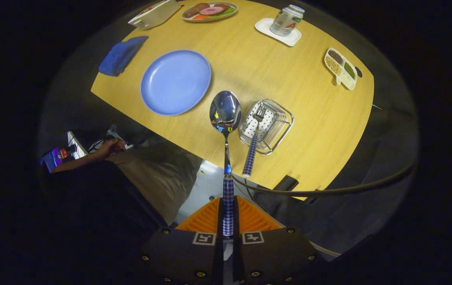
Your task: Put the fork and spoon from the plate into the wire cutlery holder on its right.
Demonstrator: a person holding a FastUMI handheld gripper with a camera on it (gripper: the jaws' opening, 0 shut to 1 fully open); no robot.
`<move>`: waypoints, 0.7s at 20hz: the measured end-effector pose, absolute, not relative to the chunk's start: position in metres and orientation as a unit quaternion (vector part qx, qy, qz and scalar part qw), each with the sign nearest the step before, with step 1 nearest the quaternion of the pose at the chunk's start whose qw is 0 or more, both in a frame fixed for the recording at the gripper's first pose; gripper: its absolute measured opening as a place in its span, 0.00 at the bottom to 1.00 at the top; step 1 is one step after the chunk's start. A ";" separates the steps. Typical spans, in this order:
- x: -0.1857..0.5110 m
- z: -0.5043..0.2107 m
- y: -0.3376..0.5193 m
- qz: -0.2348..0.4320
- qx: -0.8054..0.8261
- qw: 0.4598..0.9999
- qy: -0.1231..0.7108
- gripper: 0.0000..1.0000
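Spoon in the grip was what I saw first: my gripper had both fingers pressed together on its blue checked handle, and the shiny bowl stood out ahead of them, high above the near edge of the wooden table. From where I looked, the bowl hung between the plate on the left and the wire cutlery holder on the right, just beside the holder's left rim. I could not tell how far above the table the spoon was. The fork was already in the holder, tines down inside the wire basket and its checked handle leaning out over the near rim toward me. The blue plate lay bare on the table, left of the holder and a little farther off. A folded blue cloth lay at the table's left edge beyond the plate. At the far side I made out a dish of food, a white box left of it, and a can standing on a white coaster. A small divided tray with grains sat well to the right, near the far right corner. A dark cable ran across below the table's near edge. To the near left, a person's hand rested by some equipment.
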State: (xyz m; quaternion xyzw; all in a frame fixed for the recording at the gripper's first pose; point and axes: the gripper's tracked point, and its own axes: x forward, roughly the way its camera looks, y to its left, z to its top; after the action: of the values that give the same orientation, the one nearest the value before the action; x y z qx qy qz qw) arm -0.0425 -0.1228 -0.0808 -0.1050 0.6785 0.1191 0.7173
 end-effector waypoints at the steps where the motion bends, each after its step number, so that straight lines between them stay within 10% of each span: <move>1: -0.041 -0.082 -0.135 0.113 -0.109 0.708 0.689 0.10; 14: -0.018 -0.102 -0.176 0.102 -0.150 0.630 0.755 0.10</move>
State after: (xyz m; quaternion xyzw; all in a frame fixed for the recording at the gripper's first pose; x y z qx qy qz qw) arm -0.0183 -0.1758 -0.1016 -0.1499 0.7549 0.1021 0.6303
